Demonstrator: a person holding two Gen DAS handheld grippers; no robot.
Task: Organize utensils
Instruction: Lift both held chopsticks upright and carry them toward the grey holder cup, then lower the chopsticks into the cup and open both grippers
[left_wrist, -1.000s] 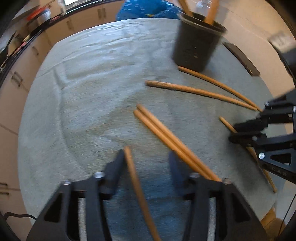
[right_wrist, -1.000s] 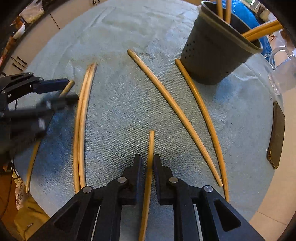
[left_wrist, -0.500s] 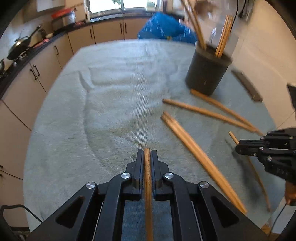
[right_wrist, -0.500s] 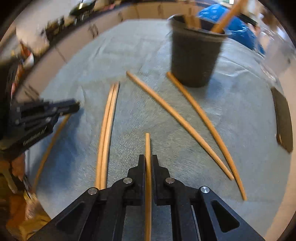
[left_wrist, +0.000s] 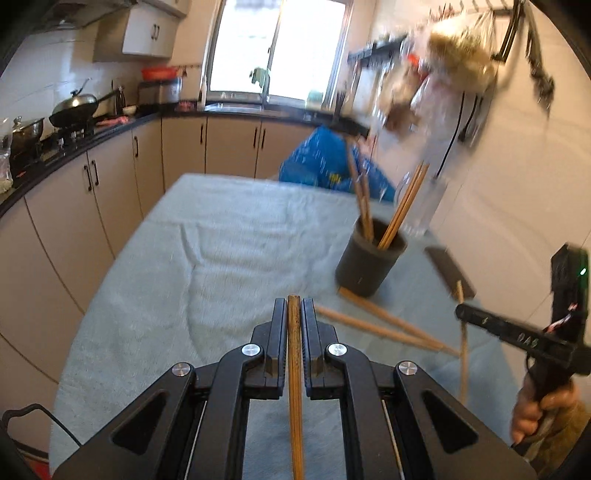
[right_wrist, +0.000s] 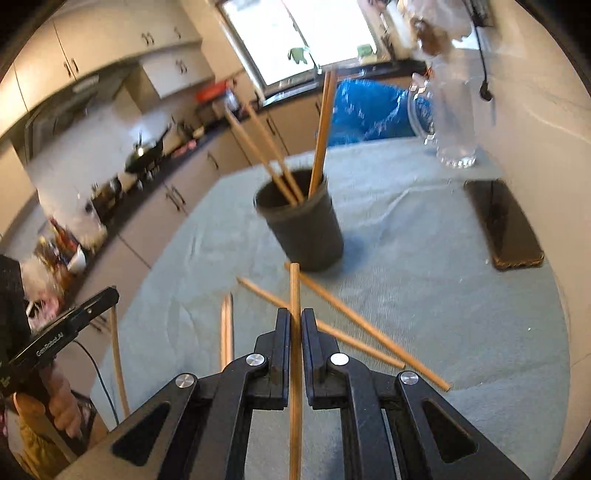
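left gripper (left_wrist: 294, 317) now clamps 1 chopstick (left_wrist: 294, 369), raised off cloth | right gripper (right_wrist: 295, 328) likewise grips 1 chopstick (right_wrist: 295, 369) | both lifted since 1 s ago | next: holder (right_wrist: 306, 225)

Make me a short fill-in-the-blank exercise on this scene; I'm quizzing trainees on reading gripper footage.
1. The left gripper is shut on one wooden ____.
2. The right gripper holds ____ chopstick(s) between its fingers.
3. The chopsticks already sorted stand in a dark ____ on the towel-covered table.
4. The chopsticks lying beside the holder rest on a pale ____ towel.

Missing words: chopstick; one; holder (cup); blue
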